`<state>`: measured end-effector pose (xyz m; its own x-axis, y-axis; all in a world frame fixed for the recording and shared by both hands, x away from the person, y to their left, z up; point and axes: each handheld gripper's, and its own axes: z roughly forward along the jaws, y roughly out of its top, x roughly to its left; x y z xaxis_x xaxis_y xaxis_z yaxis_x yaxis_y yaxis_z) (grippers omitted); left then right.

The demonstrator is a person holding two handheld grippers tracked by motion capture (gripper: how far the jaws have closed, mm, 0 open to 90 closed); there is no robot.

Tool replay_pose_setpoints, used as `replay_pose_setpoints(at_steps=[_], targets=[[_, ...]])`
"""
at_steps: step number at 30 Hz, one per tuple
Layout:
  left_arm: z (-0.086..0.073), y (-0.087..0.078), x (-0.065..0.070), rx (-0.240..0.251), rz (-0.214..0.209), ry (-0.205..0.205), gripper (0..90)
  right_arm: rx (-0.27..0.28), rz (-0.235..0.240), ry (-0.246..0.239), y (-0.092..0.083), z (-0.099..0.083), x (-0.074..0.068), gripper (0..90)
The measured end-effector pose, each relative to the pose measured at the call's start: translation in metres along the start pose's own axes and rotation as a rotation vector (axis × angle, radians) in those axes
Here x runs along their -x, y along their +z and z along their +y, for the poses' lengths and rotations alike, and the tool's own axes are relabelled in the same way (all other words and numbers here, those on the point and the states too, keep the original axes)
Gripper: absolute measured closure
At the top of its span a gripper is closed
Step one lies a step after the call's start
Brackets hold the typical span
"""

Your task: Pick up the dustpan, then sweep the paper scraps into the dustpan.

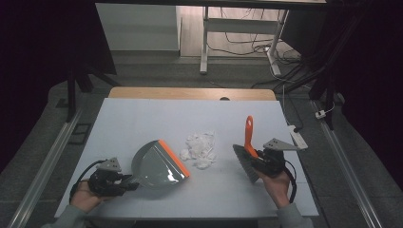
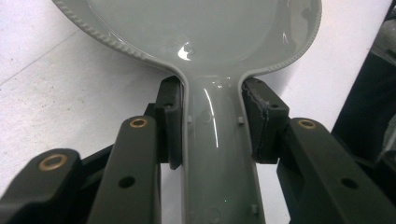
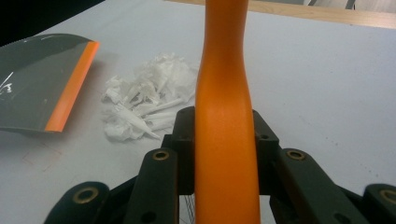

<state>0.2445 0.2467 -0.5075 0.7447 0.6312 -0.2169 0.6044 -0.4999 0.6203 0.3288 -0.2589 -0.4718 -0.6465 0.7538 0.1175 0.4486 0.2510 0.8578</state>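
A grey dustpan [image 1: 157, 164] with an orange lip [image 1: 174, 158] lies on the white table, lip turned toward a heap of white paper scraps [image 1: 201, 149]. My left gripper [image 1: 127, 182] is shut on the dustpan's handle [image 2: 217, 140], its pads [image 2: 170, 121] pressed against both sides. To the right of the scraps, my right gripper [image 1: 259, 160] is shut on the orange handle [image 3: 226, 116] of a small brush [image 1: 247, 154], whose grey bristles [image 1: 244, 164] point down toward the table. The scraps [image 3: 144, 109] lie between the dustpan's lip [image 3: 72, 91] and the brush.
The white table top [image 1: 142, 118] has a wooden strip [image 1: 190, 93] along its far edge. A white block [image 1: 297, 137] lies at the right edge. Beyond the table stand a desk leg [image 1: 204, 42] and cables [image 1: 285, 71] on the floor.
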Motion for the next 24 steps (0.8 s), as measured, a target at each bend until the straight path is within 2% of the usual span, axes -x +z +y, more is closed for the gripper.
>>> replay_pose_setpoints(at_steps=[15, 24], targets=[[0.002, 0.002, 0.0, -0.007, -0.005, 0.007, 61.7, 0.007, 0.008, -0.012, 0.006, 0.014, -0.002, 70.3], [0.003, 0.005, 0.0, -0.013, -0.015, 0.008, 61.7, 0.017, 0.008, -0.01, 0.025, 0.035, 0.0, 70.3]])
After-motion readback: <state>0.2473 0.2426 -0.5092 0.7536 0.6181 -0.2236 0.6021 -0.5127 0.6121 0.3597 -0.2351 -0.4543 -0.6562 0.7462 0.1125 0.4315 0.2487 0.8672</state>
